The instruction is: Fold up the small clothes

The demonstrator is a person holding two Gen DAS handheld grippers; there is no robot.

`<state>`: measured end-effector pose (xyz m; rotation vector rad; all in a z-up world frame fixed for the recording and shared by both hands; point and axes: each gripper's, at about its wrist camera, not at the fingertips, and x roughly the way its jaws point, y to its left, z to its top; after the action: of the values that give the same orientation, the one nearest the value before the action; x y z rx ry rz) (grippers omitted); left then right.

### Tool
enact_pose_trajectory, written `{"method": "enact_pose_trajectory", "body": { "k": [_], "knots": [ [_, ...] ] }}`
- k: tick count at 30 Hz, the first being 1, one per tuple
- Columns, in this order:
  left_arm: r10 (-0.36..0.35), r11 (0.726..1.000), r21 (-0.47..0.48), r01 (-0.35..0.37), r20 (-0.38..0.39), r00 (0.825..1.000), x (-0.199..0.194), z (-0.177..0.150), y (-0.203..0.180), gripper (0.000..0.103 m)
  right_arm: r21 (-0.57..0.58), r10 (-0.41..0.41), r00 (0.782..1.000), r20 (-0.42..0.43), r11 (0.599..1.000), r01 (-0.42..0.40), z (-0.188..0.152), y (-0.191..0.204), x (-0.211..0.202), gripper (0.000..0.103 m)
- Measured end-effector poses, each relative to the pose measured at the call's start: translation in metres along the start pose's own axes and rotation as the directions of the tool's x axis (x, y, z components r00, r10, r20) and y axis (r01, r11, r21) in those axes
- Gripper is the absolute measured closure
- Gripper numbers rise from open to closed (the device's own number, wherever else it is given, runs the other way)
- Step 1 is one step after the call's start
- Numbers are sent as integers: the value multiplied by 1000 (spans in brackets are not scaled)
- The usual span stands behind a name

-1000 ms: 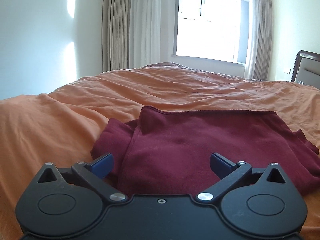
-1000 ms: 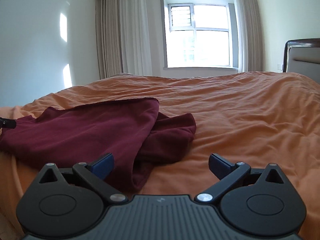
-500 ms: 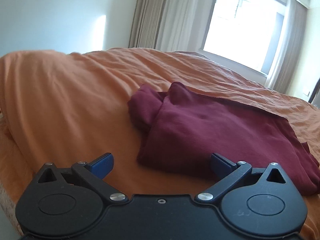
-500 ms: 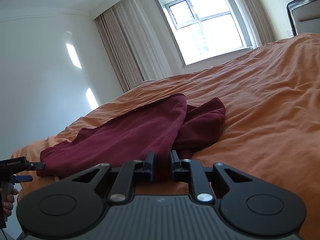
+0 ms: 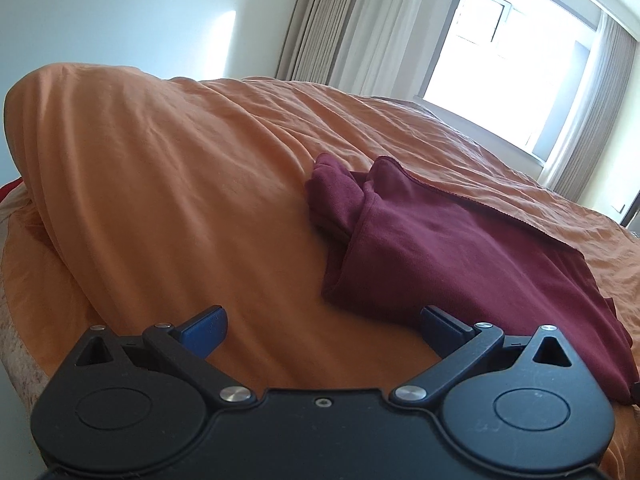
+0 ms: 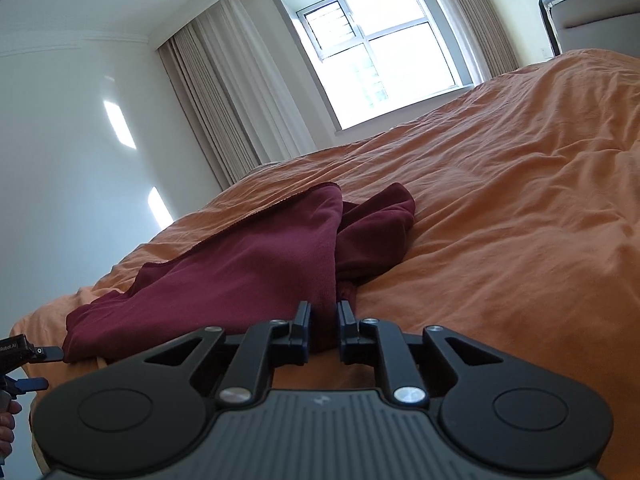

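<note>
Right wrist view: orange bedspread (image 6: 500, 208), 1; maroon garment (image 6: 256, 256), 1, lying on bedspread, near edge. Right gripper (image 6: 323, 326), fingers pinching garment's near hem. Left gripper (image 5: 322, 324), fingers spread wide, just beside garment's near corner.

We see a soft, dark red cloth top (image 5: 460, 256) on a wrinkly orange cloth cover (image 5: 160, 200); black matt plastic left gripper (image 5: 322, 324).

Daylight floods from the window (image 6: 384, 56), blown out; edges bend, perhaps slightly soft.
</note>
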<state>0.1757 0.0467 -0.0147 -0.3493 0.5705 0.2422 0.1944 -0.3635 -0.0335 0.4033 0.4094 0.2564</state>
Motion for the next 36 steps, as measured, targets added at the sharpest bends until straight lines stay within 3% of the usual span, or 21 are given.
{"method": "enact_pose_trajectory", "body": {
  "k": [3, 5, 7, 10, 16, 20, 27, 32, 36],
  "knots": [
    [-9, 1000, 13, 9, 8, 1000, 0, 1, -4, 1, -21, -31, 999, 13, 999, 31, -1, 3, -5, 63],
    [-17, 1000, 21, 17, 9, 1000, 0, -1, -6, 1, -33, -46, 999, 17, 998, 46, -2, 5, -9, 46],
    [-35, 999, 20, 35, 0, 999, 1, -3, -7, 1, -44, -59, 998, 30, 997, 61, -5, 7, -14, 22],
    [-76, 997, 1, 76, -15, 997, 3, -6, -9, 1, -68, -72, 996, 57, 995, 76, -10, 14, -21, 1],
    [-208, 977, -56, 205, -44, 977, 12, -10, -17, 1, -188, -112, 991, 71, 974, 124, -14, 37, -20, 0],
    [-236, 970, -63, 234, -26, 971, 25, -1, -27, 1, -205, -99, 993, 70, 972, 112, -12, 47, -13, 0],
    [-260, 954, -156, 257, 6, 966, 39, -2, -26, 1, -266, -90, 995, 37, 959, 97, -17, 70, 7, 0],
    [-310, 907, -276, 318, 73, 948, 34, -12, -9, 1, -393, -101, 989, 106, 909, 135, 1, 91, 26, 0],
    [-325, 881, -333, 335, 87, 942, 35, -14, -2, 1, -467, -76, 995, 65, 879, 98, 34, 108, 69, 0]
  ]
}}
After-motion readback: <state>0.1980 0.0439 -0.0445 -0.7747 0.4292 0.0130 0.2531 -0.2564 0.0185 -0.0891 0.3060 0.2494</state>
